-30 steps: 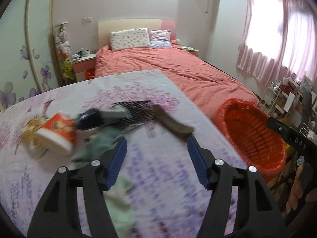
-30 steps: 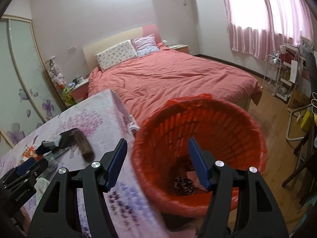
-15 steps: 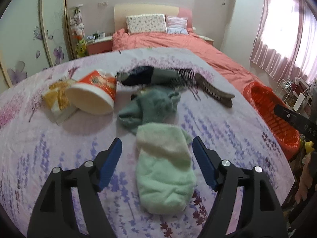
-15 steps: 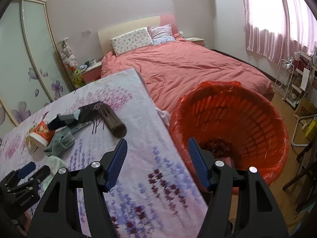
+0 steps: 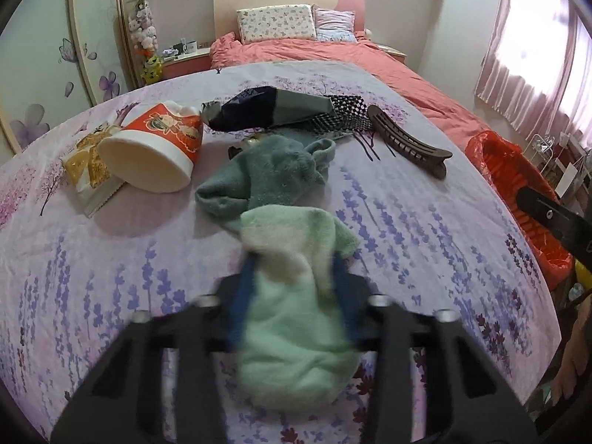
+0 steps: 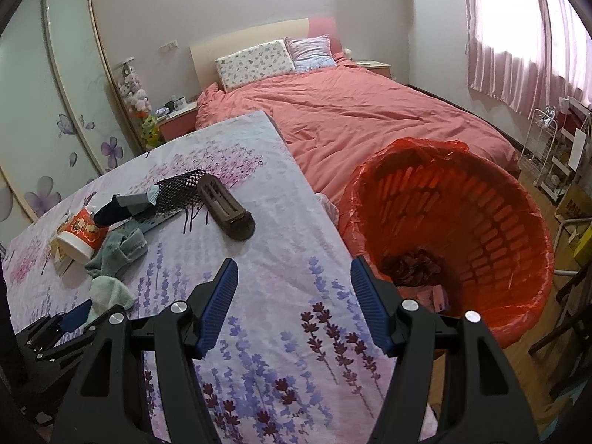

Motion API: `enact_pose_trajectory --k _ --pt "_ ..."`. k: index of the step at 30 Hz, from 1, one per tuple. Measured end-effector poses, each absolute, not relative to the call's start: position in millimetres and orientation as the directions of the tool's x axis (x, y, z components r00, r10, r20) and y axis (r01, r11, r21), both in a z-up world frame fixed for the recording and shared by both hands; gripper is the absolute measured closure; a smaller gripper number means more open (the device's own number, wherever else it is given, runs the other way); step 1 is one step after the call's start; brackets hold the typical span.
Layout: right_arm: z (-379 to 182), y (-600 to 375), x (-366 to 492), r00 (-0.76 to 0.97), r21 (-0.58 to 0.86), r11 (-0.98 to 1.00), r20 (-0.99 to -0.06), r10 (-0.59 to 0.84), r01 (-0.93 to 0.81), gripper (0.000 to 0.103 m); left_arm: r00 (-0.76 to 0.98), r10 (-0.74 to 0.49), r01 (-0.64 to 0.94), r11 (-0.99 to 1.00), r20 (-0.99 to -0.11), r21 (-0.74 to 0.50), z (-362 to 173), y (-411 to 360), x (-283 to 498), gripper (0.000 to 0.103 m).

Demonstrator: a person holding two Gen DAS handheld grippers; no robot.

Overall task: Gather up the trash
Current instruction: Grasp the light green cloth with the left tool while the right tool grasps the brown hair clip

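Bedroom bench point(image 6: 281, 259) holds cup point(image 5: 155, 155) and wrapper point(image 5: 88, 170) uncollected, bin point(image 6: 492, 229) holds scraps, your left hand-held gripper point(image 5: 292, 296) has just been closing around the sock point(image 5: 296, 318), right hand-held gripper point(image 6: 296, 303) wide, empty.

Home bedroom; pink-quilted bed point(image 6: 370, 118), pillows point(image 6: 255, 63); curtained window point(image 6: 525, 37)

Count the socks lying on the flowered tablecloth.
3. A light green sock sits between the left gripper fingers, which have just been closing on it. A teal sock lies just beyond it. A navy-and-grey sock lies behind that. More may be hidden underneath.
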State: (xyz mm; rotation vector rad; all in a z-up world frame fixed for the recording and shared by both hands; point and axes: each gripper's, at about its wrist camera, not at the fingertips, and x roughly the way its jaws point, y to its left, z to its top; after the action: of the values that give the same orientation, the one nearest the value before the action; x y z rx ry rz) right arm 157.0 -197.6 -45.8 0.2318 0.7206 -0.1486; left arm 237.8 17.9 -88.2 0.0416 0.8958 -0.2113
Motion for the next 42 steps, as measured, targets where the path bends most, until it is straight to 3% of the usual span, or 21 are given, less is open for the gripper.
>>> enact_pose_trajectory --k 2,5,16,25,27,32,39,42 --pt "-46 -195 158 0.742 0.158 0.966 -0.668 -0.049 0.206 0.039 0.602 -0.184 0.208 0.976 -0.777 -0.070 -87 23 236 0.086" --pt "-47 -189 162 0.741 0.149 0.970 -0.670 -0.043 0.191 0.039 0.614 -0.158 0.192 0.980 -0.773 -0.048 -85 39 232 0.088" --pt "-62 -179 218 0.713 0.184 0.971 -0.701 0.020 0.154 0.041 0.656 -0.020 -0.013 0.999 -0.755 -0.038 -78 121 251 0.088" --pt "-74 -166 262 0.661 0.152 0.979 -0.750 0.027 0.133 0.041 0.633 -0.067 -0.042 0.992 -0.771 -0.121 -86 138 254 0.081" --pt "-74 -163 266 0.654 0.130 0.982 -0.756 0.010 0.135 0.045 0.633 -0.070 -0.042 0.991 -0.771 -0.124 -86 138 254 0.081" --pt "-74 -152 253 0.636 0.069 0.993 -0.772 -0.011 0.100 0.066 0.633 -0.079 -0.042 0.990 -0.770 -0.136 -87 142 254 0.081" --pt "-72 -149 244 0.648 0.091 0.993 -0.761 0.024 0.070 0.065 0.634 -0.079 -0.042 0.990 -0.770 -0.137 -87 142 254 0.081" --pt "-70 -153 255 0.656 0.101 0.988 -0.755 0.000 0.116 0.060 0.633 -0.077 -0.042 0.990 -0.770 -0.134 -88 143 253 0.081"
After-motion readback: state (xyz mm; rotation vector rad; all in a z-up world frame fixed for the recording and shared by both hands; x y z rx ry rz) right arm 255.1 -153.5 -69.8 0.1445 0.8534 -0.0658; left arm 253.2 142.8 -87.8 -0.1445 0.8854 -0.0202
